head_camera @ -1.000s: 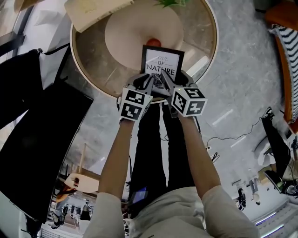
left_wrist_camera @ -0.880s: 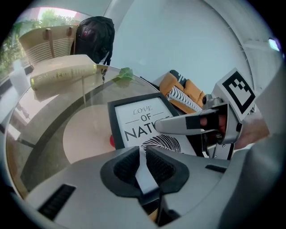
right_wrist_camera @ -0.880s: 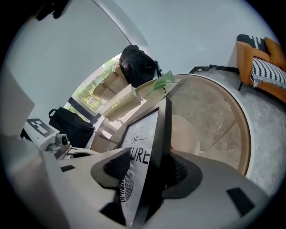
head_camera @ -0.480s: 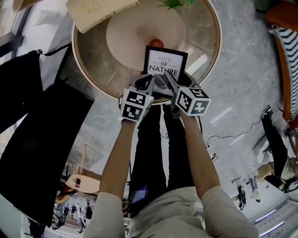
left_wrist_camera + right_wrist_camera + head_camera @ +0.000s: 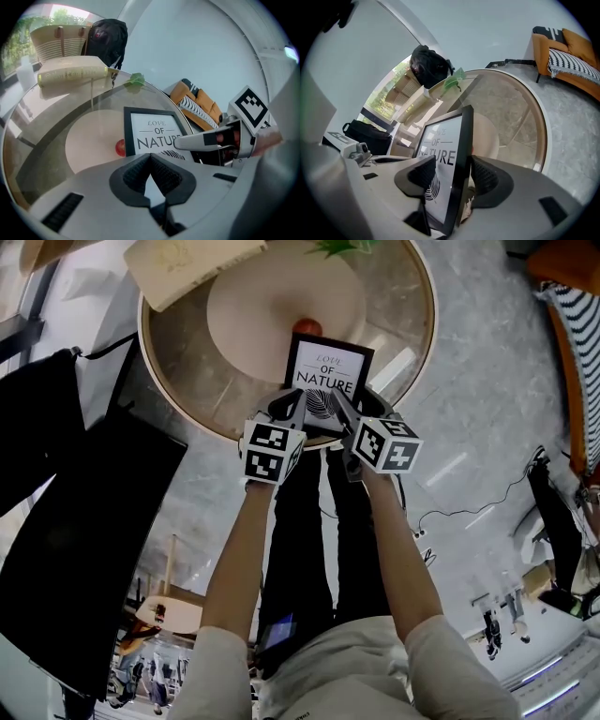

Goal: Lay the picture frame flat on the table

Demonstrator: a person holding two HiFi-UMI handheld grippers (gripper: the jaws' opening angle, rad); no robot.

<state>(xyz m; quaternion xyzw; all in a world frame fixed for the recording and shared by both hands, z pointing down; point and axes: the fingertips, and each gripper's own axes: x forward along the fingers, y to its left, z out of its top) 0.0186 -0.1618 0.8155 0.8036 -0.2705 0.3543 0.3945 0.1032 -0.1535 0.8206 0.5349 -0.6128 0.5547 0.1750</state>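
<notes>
Picture frame [image 5: 327, 371] stands between the right claw's [image 5: 452, 176] wide-open jaws, pads off it. Left claw [image 5: 150, 161] is clenched shut by its 7 o'clock corner. Frame's at the round worktop's [image 5: 187, 362] 6 o'clock edge, red ball [image 5: 307, 326] just behind.

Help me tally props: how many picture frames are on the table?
1. The frame stands at the table's near edge, between the right tongs' open jaws. No others show; the book may hide some tabletop.
</notes>
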